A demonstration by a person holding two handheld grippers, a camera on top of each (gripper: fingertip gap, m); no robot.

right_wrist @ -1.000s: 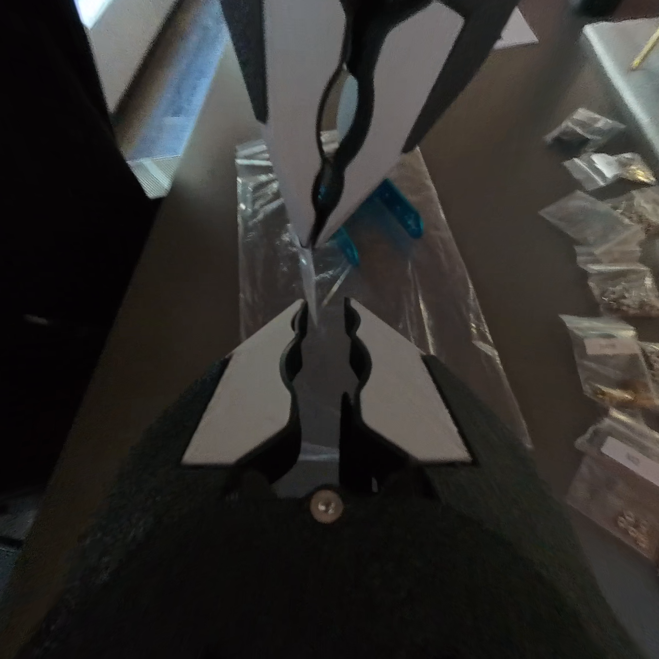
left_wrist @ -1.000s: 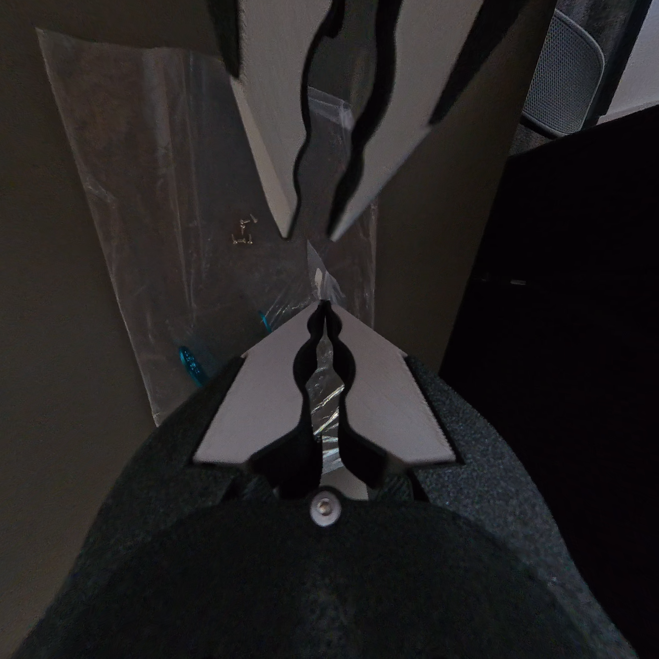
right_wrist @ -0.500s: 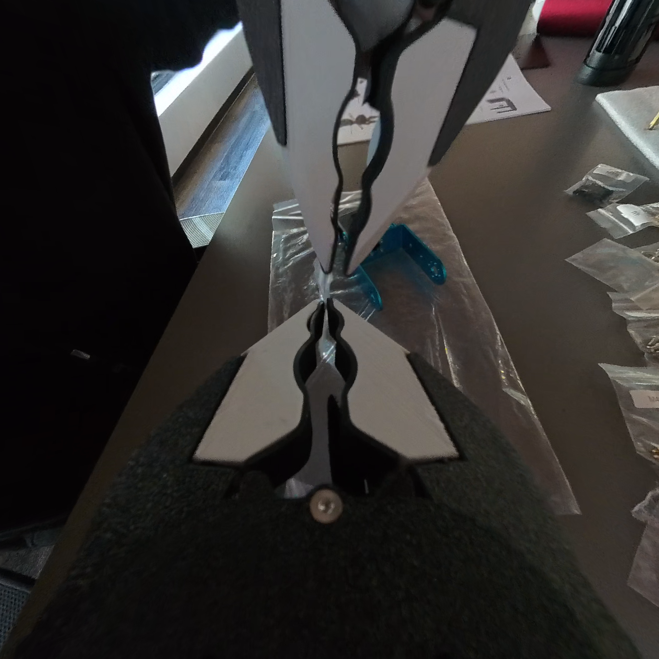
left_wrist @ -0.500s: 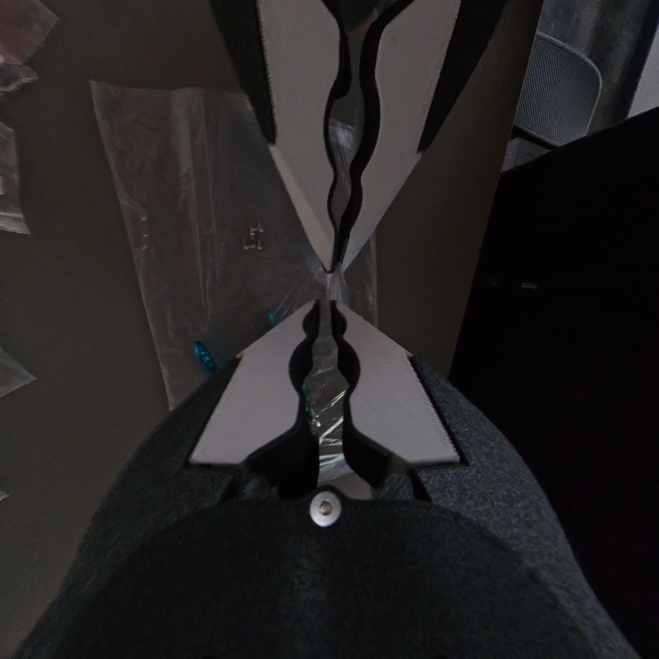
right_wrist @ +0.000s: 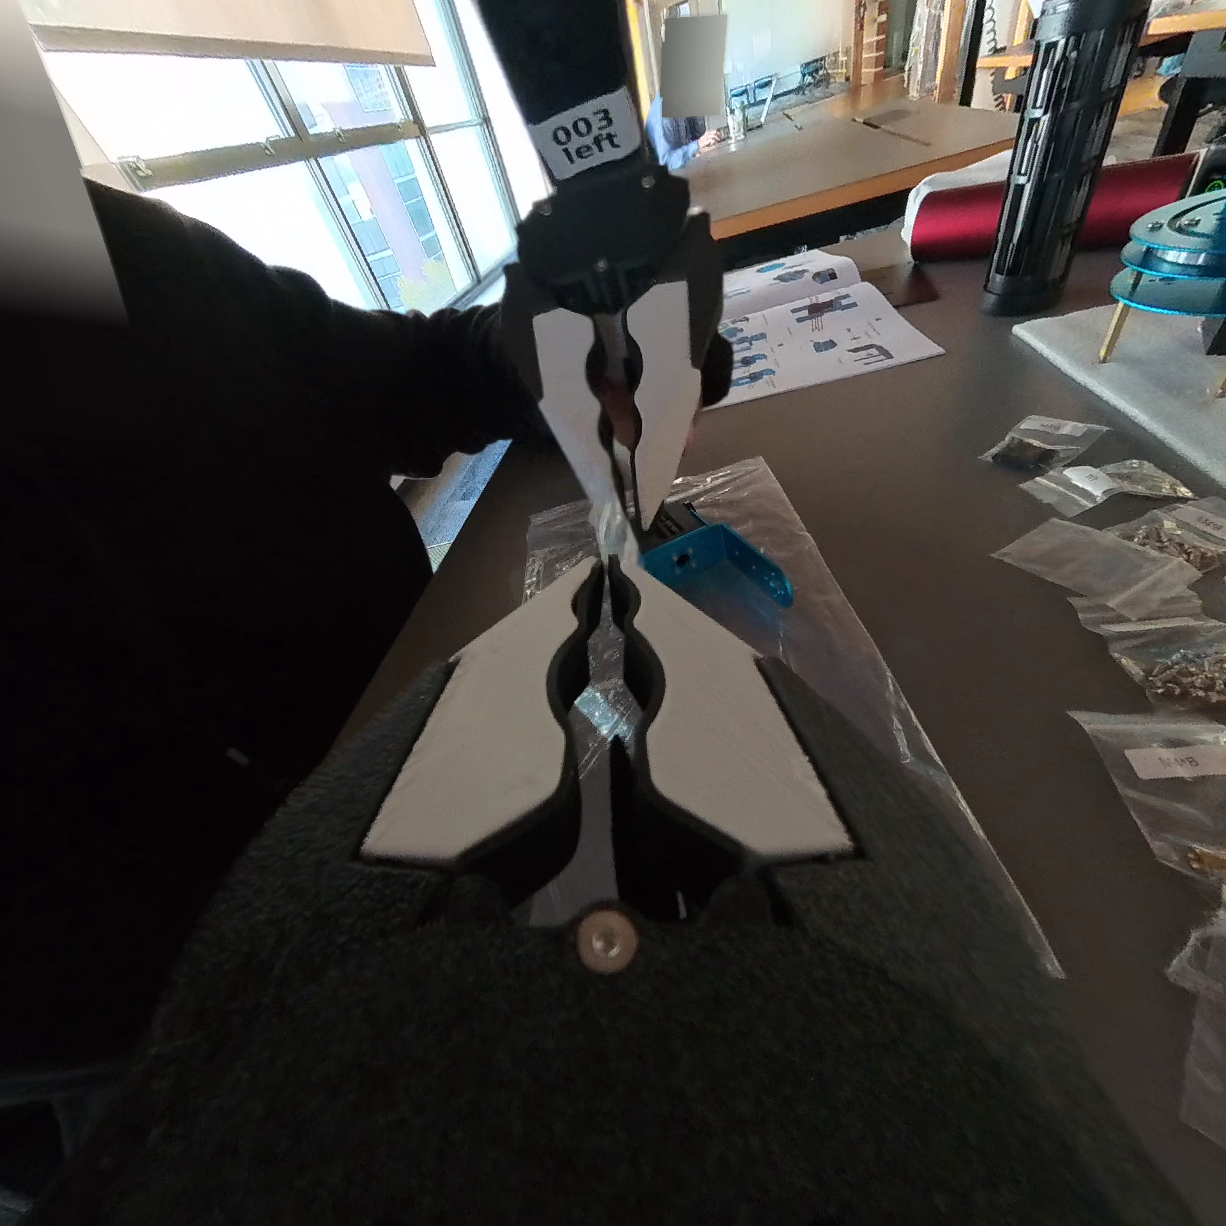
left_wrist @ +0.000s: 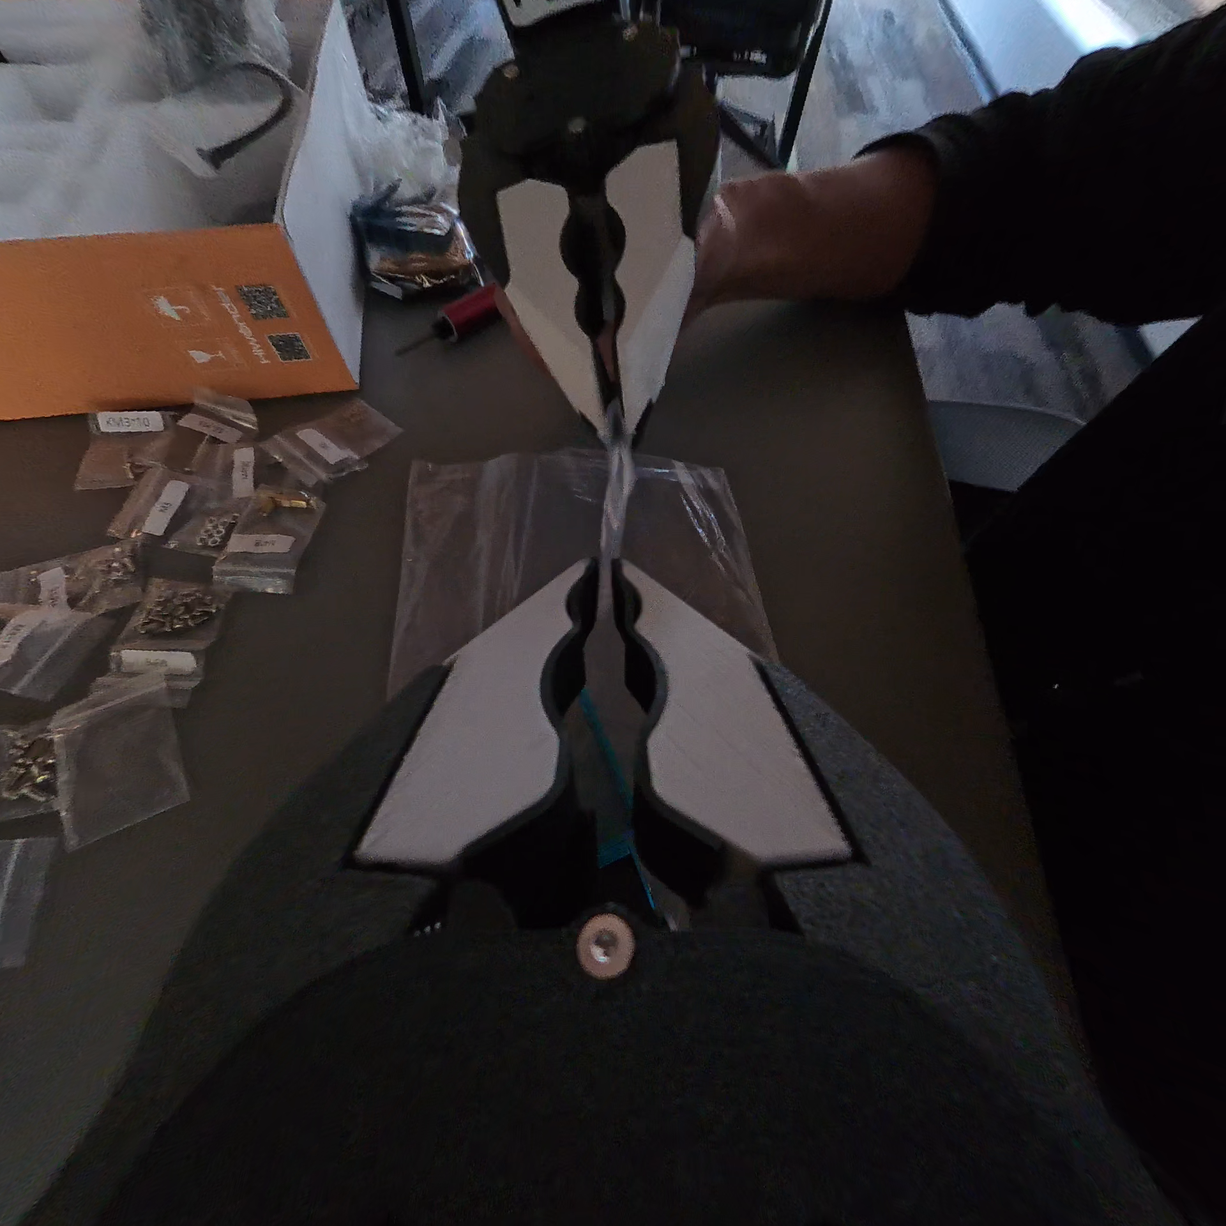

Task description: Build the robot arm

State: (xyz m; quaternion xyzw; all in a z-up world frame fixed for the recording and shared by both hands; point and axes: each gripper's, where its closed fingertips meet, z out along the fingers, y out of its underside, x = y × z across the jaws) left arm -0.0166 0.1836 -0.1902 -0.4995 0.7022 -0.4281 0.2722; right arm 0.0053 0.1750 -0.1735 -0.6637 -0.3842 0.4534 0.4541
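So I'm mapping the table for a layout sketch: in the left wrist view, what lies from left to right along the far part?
Orange box → dark bag of small parts → red cylindrical tool → right gripper, pinching the clear plastic bag → person's hand.

We see daylight from the windows (right_wrist: pixel 278 179) blowing out the right wrist view's top left; foreground stays dim, near black. Left wrist view is duller w/ motion blur up top (wide-angle bending at edges).
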